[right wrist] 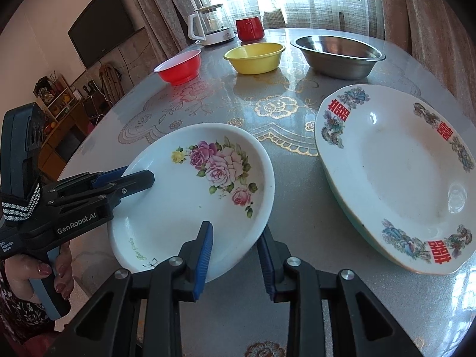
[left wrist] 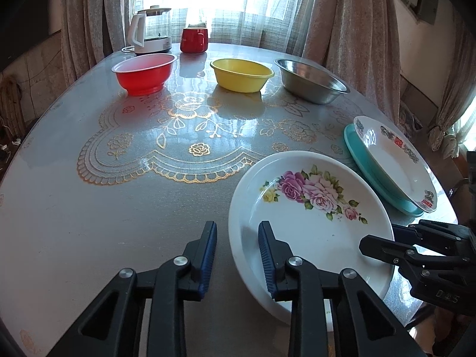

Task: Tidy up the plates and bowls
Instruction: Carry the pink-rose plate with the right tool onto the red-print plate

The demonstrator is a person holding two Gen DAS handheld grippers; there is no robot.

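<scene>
The white rose plate [left wrist: 297,238] [right wrist: 178,214] lies at the near table edge, held from both sides. My left gripper [left wrist: 236,238] [right wrist: 136,174] is shut on its left rim, one pad inside the plate and one outside. On the opposite rim my right gripper [right wrist: 235,244] [left wrist: 377,238] is shut too. To the right, a white plate with red characters [left wrist: 395,163] [right wrist: 395,178] rests on a teal plate [left wrist: 361,162]. At the far side stand a red bowl [left wrist: 142,74], a yellow bowl [left wrist: 241,77] and a steel bowl [left wrist: 309,83], all apart.
A glass kettle [left wrist: 151,29] and a red mug [left wrist: 193,40] stand behind the bowls by the curtained window. The patterned tablecloth [left wrist: 178,148] lies bare between the bowls and the plates. A person's hand [right wrist: 44,270] holds the left gripper's handle off the table's edge.
</scene>
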